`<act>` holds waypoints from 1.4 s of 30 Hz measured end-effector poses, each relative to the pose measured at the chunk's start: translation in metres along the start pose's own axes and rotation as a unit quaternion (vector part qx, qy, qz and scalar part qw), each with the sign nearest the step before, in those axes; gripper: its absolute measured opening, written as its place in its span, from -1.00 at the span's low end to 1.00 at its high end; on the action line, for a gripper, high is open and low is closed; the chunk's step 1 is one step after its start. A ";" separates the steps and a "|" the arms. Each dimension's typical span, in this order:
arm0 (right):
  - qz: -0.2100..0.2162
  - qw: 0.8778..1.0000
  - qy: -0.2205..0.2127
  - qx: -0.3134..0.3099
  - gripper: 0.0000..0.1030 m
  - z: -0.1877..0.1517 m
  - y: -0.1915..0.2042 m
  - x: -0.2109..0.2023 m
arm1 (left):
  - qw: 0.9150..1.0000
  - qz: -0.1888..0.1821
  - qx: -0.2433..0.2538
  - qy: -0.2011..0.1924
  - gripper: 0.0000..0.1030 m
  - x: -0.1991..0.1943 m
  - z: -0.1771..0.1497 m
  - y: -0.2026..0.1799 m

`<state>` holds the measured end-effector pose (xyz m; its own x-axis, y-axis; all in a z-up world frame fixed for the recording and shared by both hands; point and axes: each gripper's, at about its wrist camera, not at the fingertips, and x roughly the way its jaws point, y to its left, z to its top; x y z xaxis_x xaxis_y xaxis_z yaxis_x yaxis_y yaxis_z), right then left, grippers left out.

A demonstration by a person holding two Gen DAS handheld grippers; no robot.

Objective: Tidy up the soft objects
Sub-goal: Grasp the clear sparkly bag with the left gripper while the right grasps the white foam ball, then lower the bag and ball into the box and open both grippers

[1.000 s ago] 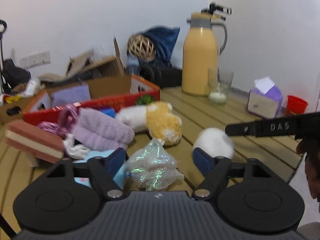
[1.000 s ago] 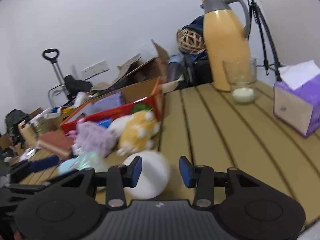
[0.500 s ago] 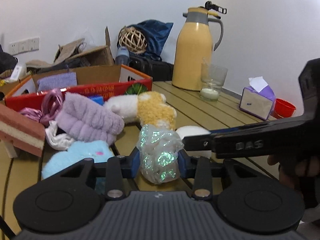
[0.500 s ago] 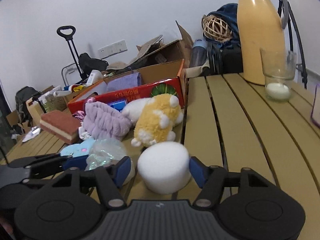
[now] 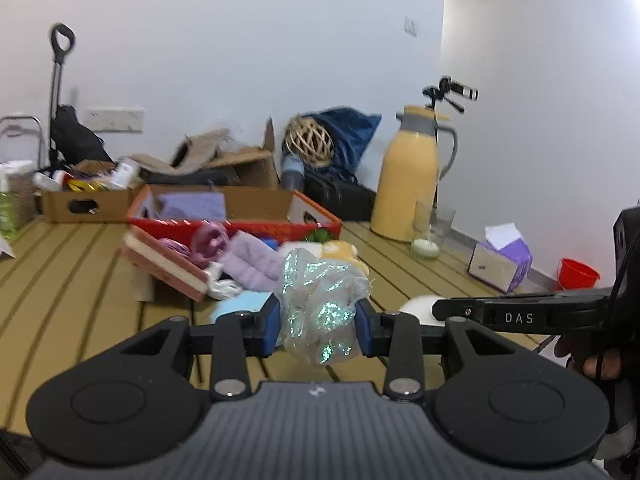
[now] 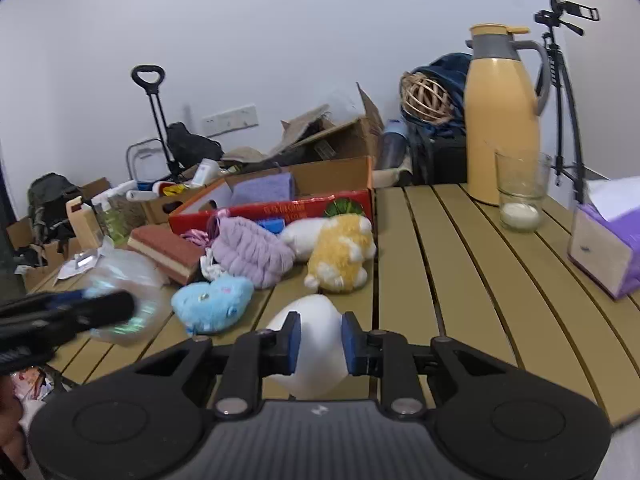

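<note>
Slatted wooden desk [image 6: 460, 264] carries all items. My left gripper [image 5: 316, 322] has its fingers [image 5: 270, 320] pinching an iridescent crinkled pouf [image 5: 320, 304], held clear above the desk. My right gripper [image 6: 318, 342] has its fingers [image 6: 290, 340] squeezing a white foam ball [image 6: 310, 312]. Beyond lie a blue plush [image 6: 214, 306], a yellow-white plush [image 6: 340, 250], a lilac headband [image 6: 250, 254] and a red cardboard box [image 6: 280, 210].

On the table [image 6: 460, 248], an open box [image 6: 332, 184] sits toward the far edge with plush toys [image 6: 340, 248] before it; a jug [image 6: 502, 120], glass [image 6: 520, 196] and tissue box [image 6: 608, 244] stand rightward.
</note>
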<state>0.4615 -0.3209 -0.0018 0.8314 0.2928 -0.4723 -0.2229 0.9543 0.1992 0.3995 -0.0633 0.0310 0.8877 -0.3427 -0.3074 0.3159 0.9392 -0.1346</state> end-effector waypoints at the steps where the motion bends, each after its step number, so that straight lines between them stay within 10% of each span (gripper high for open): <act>1: 0.004 1.000 -0.005 0.001 -0.68 -0.001 0.004 -0.006 | 1.000 0.002 0.000 -0.006 -0.29 -0.010 0.001 0.001; 10: 0.041 0.998 -0.039 -0.009 -0.71 0.001 0.040 -0.036 | 0.999 0.017 -0.001 -0.032 -0.29 -0.034 0.008 0.014; 16: 0.059 0.997 -0.047 -0.021 -0.71 0.046 0.039 -0.012 | 0.999 0.006 -0.012 -0.029 -0.28 0.018 0.074 0.067; 30: 0.085 0.996 0.041 -0.003 -0.71 0.220 0.053 0.274 | 0.984 0.067 0.034 0.162 -0.25 0.304 0.168 0.191; 38: -0.039 0.997 0.068 0.016 -0.71 0.249 -0.011 0.365 | 0.980 0.026 0.041 0.192 -0.21 0.391 0.194 0.174; 42: -0.050 0.995 0.079 0.022 -0.55 0.254 -0.034 0.383 | 0.980 0.003 0.033 0.196 0.38 0.433 0.192 0.150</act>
<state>0.9162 -0.2566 0.0284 0.7572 0.2055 -0.6201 -0.1181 0.9767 0.1794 0.8954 -0.0663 0.0583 0.6971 -0.3062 -0.6483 0.3432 0.9364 -0.0732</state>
